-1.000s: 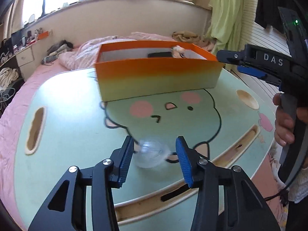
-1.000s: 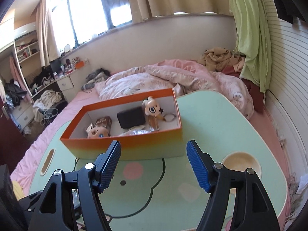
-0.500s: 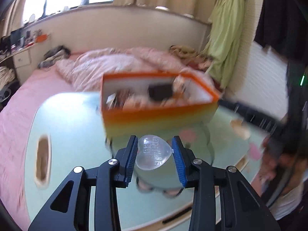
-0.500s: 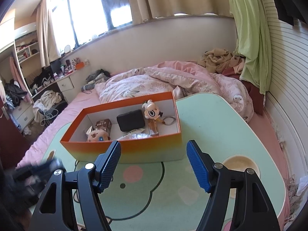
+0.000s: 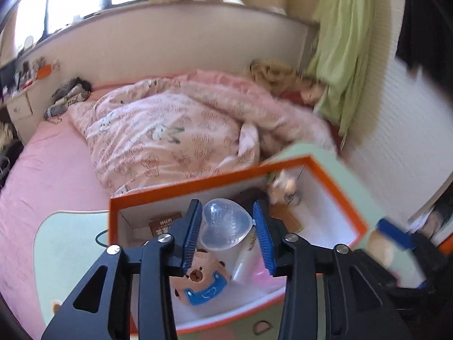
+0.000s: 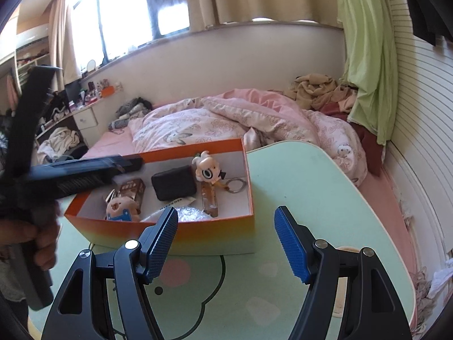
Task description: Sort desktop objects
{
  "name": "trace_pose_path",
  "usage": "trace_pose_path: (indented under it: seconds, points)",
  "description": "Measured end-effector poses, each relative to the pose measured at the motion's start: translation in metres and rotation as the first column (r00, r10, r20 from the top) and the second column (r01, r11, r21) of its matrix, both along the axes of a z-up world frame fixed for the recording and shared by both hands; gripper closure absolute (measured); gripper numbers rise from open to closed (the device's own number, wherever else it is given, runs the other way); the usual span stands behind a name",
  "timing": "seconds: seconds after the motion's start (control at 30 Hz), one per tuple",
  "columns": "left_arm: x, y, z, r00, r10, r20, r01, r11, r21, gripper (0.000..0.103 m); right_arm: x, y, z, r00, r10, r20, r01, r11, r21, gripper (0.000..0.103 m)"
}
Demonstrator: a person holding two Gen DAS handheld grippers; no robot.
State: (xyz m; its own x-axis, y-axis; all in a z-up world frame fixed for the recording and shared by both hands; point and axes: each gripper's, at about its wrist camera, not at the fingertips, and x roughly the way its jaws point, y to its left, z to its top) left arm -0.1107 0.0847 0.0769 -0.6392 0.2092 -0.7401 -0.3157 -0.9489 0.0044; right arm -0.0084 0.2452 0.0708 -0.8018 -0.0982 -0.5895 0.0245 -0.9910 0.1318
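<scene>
The left tool (image 5: 228,231) pinches a clear heart-shaped case (image 5: 226,225) between its blue pads and holds it in the air above the orange box (image 5: 335,187). The case is off the desk (image 5: 68,243) and hangs over the box's near half. Directly beneath sits a small bear toy (image 5: 198,279), with a white tube (image 5: 246,260) on a plastic bag just beside it. Further in lies a brown packet (image 5: 164,222); at the far end a little doll (image 5: 283,188) is blurred.

The step in hand looks like the drop into the box. To do it well, the person would do best to lower the case until it is close over a bare patch of the white floor, not on the bear's head, then ease the pads apart gently so the slick shell does not skid or bounce out. Keeping the tool level should help it land flat.

The right tool (image 6: 226,242) is spread wide and carries nothing, hovering low over the desk in front of the box. From that view a black pouch (image 6: 174,182) and a key ring (image 6: 236,184) also lie inside.
</scene>
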Motion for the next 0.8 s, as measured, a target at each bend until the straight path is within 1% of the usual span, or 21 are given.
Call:
trace_pose_path:
  seconds: [0.03, 0.1, 0.17, 0.27, 0.47, 0.6, 0.63, 0.67, 0.7, 0.73, 0.8]
  points:
    - [0.000, 0.002, -0.004, 1.000, 0.020, -0.007, -0.020, 0.999, -0.031, 0.032, -0.001, 0.001, -0.002, 1.000, -0.002, 0.001, 0.002, 1.000, 0.002, 0.032]
    - [0.010, 0.001, -0.004, 0.998, 0.018, -0.060, -0.020, 1.000, -0.017, 0.026, -0.002, 0.003, -0.004, 1.000, -0.003, 0.003, 0.003, 1.000, -0.002, 0.032]
    - [0.015, 0.000, 0.001, 0.996, 0.012, -0.086, -0.011, 1.000, 0.011, 0.022, -0.004, 0.006, -0.006, 1.000, -0.002, 0.006, 0.002, 1.000, -0.012, 0.032]
    - [0.019, -0.002, 0.008, 0.995, 0.022, -0.099, -0.019, 0.999, 0.035, 0.021, -0.004, 0.008, -0.006, 1.000, -0.004, 0.003, 0.004, 1.000, -0.016, 0.032]
    - [0.028, -0.012, 0.020, 0.994, 0.045, -0.097, -0.038, 0.997, 0.065, 0.021, 0.000, 0.011, -0.004, 1.000, -0.015, -0.007, 0.015, 1.000, -0.007, 0.032]
    - [0.060, -0.037, 0.025, 0.990, 0.092, -0.108, -0.081, 0.992, 0.096, 0.020, 0.009, 0.026, 0.002, 0.998, -0.052, -0.038, 0.052, 0.998, 0.016, 0.032]
    - [0.070, -0.045, 0.025, 0.989, 0.104, -0.109, -0.093, 0.990, 0.103, 0.016, 0.012, 0.031, 0.004, 0.997, -0.063, -0.048, 0.064, 0.998, 0.023, 0.032]
    - [0.078, -0.055, 0.021, 0.987, 0.126, -0.105, -0.115, 0.988, 0.103, 0.015, 0.013, 0.039, 0.004, 0.997, -0.062, -0.042, 0.063, 0.998, 0.022, 0.028]
    - [0.087, -0.066, 0.017, 0.983, 0.151, -0.099, -0.142, 0.985, 0.099, 0.015, 0.013, 0.046, 0.004, 0.998, -0.061, -0.034, 0.062, 0.998, 0.021, 0.020]
    - [0.096, -0.076, 0.012, 0.980, 0.177, -0.094, -0.168, 0.981, 0.095, 0.015, 0.013, 0.054, 0.003, 0.998, -0.060, -0.027, 0.060, 0.998, 0.020, 0.019]
    - [0.105, -0.102, -0.001, 0.963, 0.259, -0.076, -0.253, 0.964, 0.081, 0.015, 0.008, 0.068, -0.001, 0.998, -0.065, 0.004, 0.065, 0.997, 0.049, 0.019]
